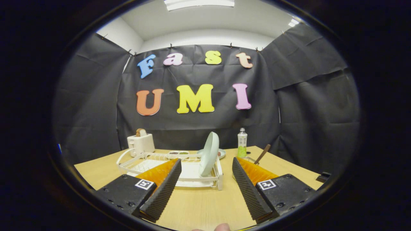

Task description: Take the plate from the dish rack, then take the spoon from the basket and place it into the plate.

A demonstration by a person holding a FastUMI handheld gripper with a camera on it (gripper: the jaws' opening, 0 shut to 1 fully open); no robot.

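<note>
Wooden table [199, 205] — plate [208, 154] on edge in dish rack [151, 162], upright — hand-held gripper [207, 165] spread apart.

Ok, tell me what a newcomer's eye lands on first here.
First the pale green plate, standing on edge in the white dish rack just beyond the open fingers, which hold nothing. Then the white toaster with a slice of bread in it at the table's far end behind the rack, and the green-labelled bottle past the plate.
</note>
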